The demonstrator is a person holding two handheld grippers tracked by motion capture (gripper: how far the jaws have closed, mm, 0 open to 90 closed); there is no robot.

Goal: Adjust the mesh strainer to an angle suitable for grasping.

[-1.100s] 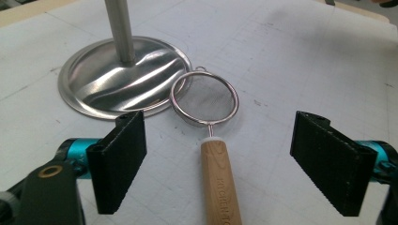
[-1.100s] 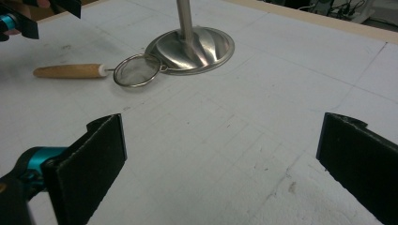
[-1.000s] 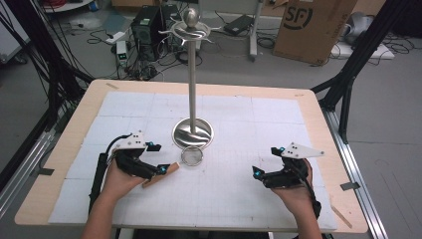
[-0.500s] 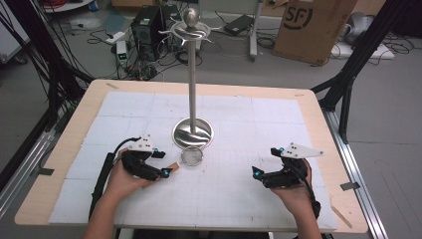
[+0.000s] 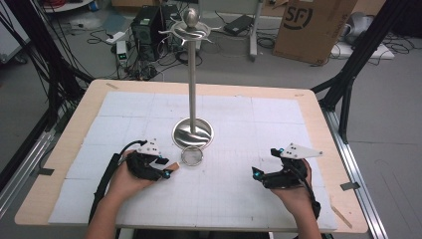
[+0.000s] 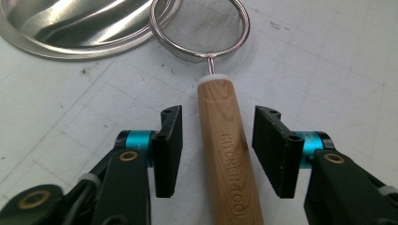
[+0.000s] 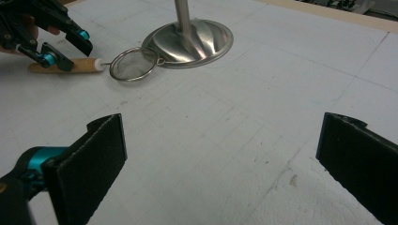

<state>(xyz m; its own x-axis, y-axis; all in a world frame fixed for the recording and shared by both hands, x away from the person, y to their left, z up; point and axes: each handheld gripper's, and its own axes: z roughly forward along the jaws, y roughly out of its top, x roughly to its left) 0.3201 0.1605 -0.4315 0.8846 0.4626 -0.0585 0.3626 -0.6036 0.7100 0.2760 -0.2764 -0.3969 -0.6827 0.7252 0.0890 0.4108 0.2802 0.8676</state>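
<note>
Strainer [image 6: 199, 28] lies flat beside the stand [image 5: 192, 132], its handle [image 6: 227, 159] between the left gripper's [image 6: 218, 152] spread jaws, untouched, seemingly lined up for a grasp. Right gripper [image 7: 220, 159] rests wide open, well apart.

A small mesh strainer [image 6: 199, 29] with a wooden handle lies flat, its rim beside the stand's steel base [image 6: 75, 23].
</note>
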